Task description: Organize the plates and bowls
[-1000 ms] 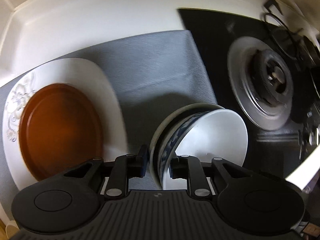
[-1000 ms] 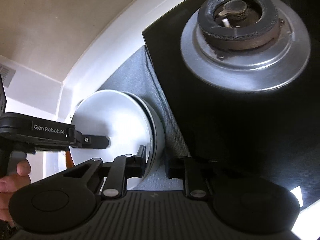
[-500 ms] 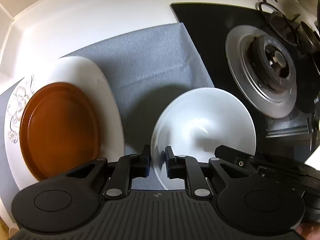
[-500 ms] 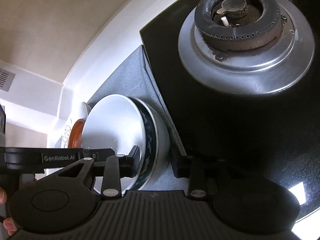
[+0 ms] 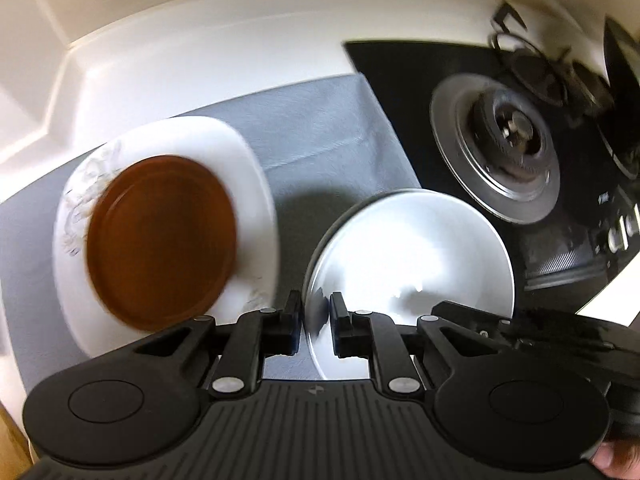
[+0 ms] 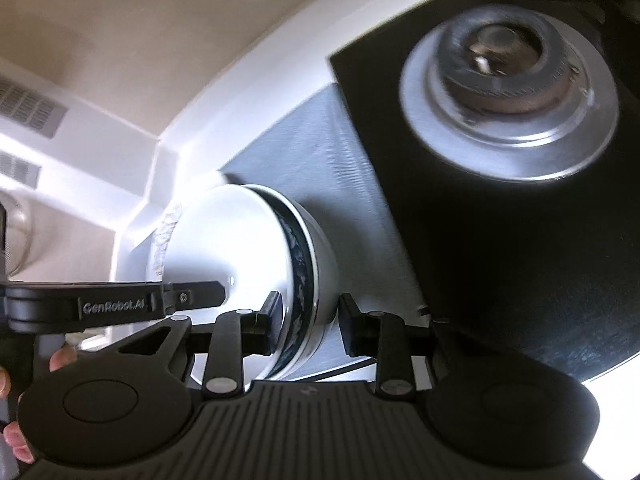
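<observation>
Two nested bowls [image 5: 412, 248], white inside with a blue patterned band [image 6: 300, 264] between their rims, hang tilted above the grey mat [image 5: 320, 120]. My left gripper [image 5: 316, 330] is shut on their near rim. My right gripper [image 6: 308, 320] straddles both rims on the opposite side, one pad inside the inner bowl and one against the outer wall. A finger of my left gripper [image 6: 196, 298] reaches in from the left. A brown plate [image 5: 160, 240] lies on a white square plate [image 5: 248, 160] to the left.
A black glass hob with a silver gas burner [image 5: 508, 132] borders the mat on the right, also the burner [image 6: 508, 80]. Pan supports [image 5: 532, 68] lie at the far right. The white counter edge and wall [image 5: 200, 52] run behind. A person's fingers [image 6: 12, 440] grip the handle.
The tilted patterned bowl settled inside the other bowl. My right jaws widened from one rim to both. Both grippers then rose with the bowls, and the left view swung toward the plates.
</observation>
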{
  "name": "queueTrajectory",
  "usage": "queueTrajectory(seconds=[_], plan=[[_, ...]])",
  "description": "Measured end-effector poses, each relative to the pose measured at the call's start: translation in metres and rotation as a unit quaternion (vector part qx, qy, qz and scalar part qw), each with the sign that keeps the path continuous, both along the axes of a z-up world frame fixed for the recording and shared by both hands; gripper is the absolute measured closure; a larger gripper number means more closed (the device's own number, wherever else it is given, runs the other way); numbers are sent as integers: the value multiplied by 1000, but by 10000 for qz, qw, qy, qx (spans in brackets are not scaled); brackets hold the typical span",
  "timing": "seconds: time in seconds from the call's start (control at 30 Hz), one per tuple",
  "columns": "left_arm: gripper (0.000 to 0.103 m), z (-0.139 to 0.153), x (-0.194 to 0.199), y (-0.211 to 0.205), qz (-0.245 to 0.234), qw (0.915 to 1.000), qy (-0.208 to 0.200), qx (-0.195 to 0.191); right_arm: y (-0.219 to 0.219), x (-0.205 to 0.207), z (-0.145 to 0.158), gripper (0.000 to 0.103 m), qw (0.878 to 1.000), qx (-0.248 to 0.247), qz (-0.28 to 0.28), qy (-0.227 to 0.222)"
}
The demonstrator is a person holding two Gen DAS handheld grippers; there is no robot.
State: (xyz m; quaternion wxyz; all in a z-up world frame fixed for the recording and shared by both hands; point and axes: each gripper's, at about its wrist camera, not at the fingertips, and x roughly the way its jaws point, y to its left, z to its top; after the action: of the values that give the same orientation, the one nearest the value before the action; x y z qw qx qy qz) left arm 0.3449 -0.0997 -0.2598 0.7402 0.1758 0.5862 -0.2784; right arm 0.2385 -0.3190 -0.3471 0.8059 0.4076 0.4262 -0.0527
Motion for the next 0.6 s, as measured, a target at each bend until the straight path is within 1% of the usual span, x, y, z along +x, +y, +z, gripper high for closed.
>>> queueTrajectory(seconds=[0.13, 0.3, 0.43, 0.5, 0.6], plan=[[88, 18, 5, 29, 274, 9995, -24, -154, 21, 14, 19, 70, 9997, -70, 236, -81], [88, 31, 14, 75, 830, 9965, -89, -90, 54, 42, 25, 70, 9976, 113, 675, -104], [88, 39, 15, 118, 1239, 9920, -255, 21, 91, 65, 27, 70, 9931, 247, 1140, -80], [88, 44, 17, 141, 1487, 9886, -239, 60, 110, 77, 30, 70, 9899, 286, 1385, -64], [88, 53, 18, 178, 1824, 9830, -222, 20, 140, 91, 39, 70, 9835, 310, 1783, -73]])
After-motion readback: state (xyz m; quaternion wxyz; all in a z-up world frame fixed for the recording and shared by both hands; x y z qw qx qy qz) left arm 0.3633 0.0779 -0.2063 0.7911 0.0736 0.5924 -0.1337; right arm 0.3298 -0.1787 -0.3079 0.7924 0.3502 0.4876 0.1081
